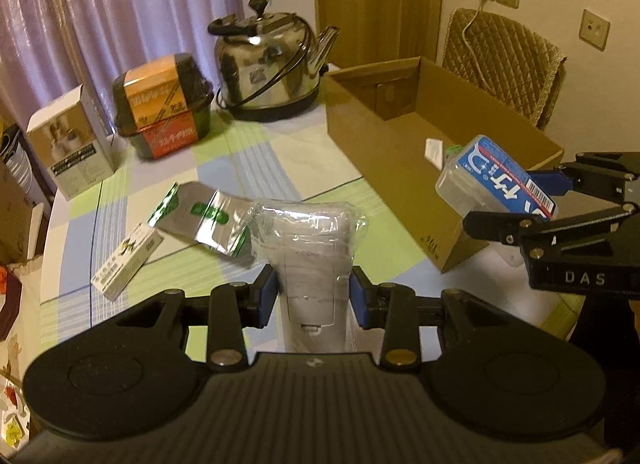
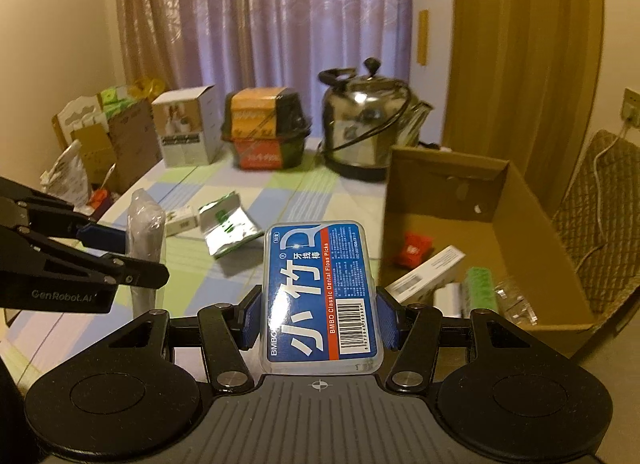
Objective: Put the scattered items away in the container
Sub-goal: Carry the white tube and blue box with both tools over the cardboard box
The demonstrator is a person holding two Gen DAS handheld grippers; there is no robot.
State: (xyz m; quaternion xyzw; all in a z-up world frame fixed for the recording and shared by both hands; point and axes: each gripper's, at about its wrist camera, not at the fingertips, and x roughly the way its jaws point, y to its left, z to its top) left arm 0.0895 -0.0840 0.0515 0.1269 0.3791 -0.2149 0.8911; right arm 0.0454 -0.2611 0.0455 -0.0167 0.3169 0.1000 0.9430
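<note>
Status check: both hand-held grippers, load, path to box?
Left gripper shut on wrapped pack. Right gripper shut on floss box. Carton open, unobstructed.

On the table (image 1: pixel 280 168), the cardboard box (image 1: pixel 384 168) sat right of the kettle (image 1: pixel 268 68). Left of the kettle: stacked food tubs (image 1: pixel 164 104), then a carton (image 1: pixel 72 144). A foil pouch (image 1: pixel 200 220) and small packet (image 1: pixel 128 260) lay nearer the camera.
</note>
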